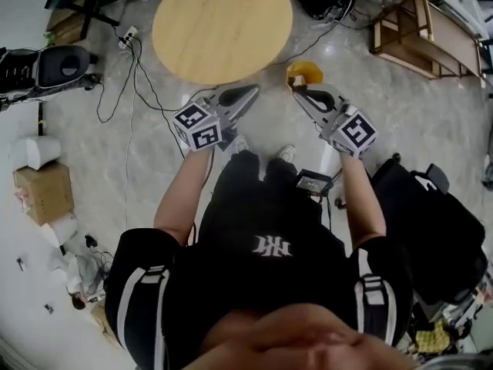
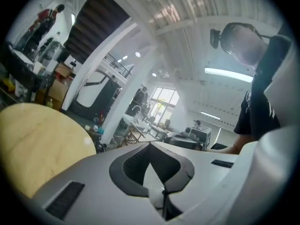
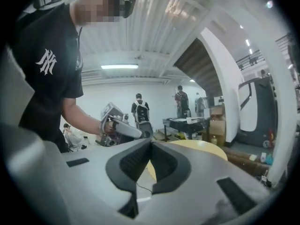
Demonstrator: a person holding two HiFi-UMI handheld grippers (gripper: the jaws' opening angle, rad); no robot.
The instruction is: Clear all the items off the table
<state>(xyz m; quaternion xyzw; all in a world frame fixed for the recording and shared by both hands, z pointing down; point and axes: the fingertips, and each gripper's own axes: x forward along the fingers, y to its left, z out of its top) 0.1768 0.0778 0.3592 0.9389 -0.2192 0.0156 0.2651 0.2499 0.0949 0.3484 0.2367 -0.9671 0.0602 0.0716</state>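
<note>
Desk (image 1: 222,25) first: the round wood top looks bare in the head view, w/ nothing on it that I can see. Its far rim is cut off at the top of the frame, though. Main risk as I judge it: calling the job done when sth small sits past that edge. Needs a proper look before I quit.

Floor next. There's a yellow thing (image 1: 306,72) on the floor just beside the desk's near edge, close ahead of my feet. I can't tell if it's a bin or an item taken off. One step fwd w/o looking could kick or tip it.

The cables (image 1: 139,75) run loose across the floor left of the desk, toward a power strip (image 1: 127,35). That's a trip hazard if I go round that side, and a snag could drag whatever they feed.

My left hand-held gripper (image 1: 250,91) and right hand-held gripper (image 1: 296,89) are both held up in front of me, tips toward the desk and near each other. Both are clenched tight on nothing, pads meeting. If I reach for anything like this, the closed tips will shove it, not take it, so I'd have to release first. Swinging them together could also knock the marker cubes.
</note>
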